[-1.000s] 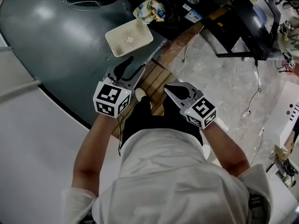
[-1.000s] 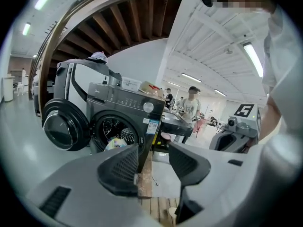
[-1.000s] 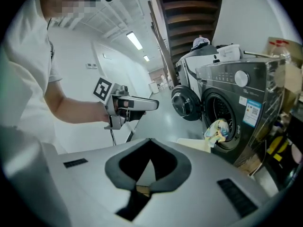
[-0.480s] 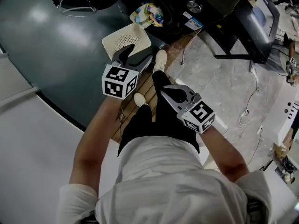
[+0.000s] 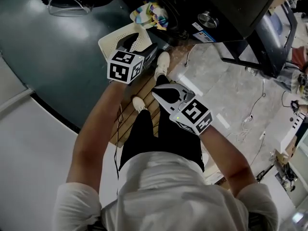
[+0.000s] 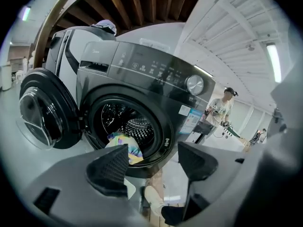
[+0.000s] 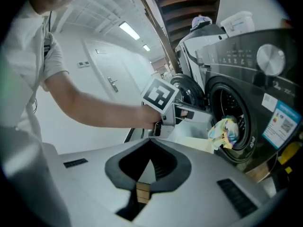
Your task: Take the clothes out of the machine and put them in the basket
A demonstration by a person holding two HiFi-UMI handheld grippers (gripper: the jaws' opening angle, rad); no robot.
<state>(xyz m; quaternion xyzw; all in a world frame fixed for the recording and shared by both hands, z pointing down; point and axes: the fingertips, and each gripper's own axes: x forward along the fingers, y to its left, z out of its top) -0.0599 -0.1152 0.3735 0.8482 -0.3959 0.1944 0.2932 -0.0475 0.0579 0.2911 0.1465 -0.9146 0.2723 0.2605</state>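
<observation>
A colourful garment [image 5: 152,12] hangs out of the drum mouth of the dark washing machine [image 6: 156,74]; it also shows in the left gripper view [image 6: 125,144] and the right gripper view [image 7: 224,131]. A cream perforated basket [image 5: 113,39] stands on the floor in front of the machine. My left gripper [image 5: 136,47] is over the basket, pointing at the drum; its jaws are opening and nothing is between them [image 6: 154,162]. My right gripper [image 5: 161,91] trails behind, shut and empty [image 7: 150,143].
The machine's round door [image 6: 42,117] stands swung open to the left. A wooden slat platform [image 5: 144,88] lies under the person's feet. Cables [image 5: 250,121] run over the stone floor at the right. Another person [image 6: 222,112] stands in the background.
Both grippers have moved toward the machine, the left one farther, from near the body to over the basket. The left jaws have spread wider.
</observation>
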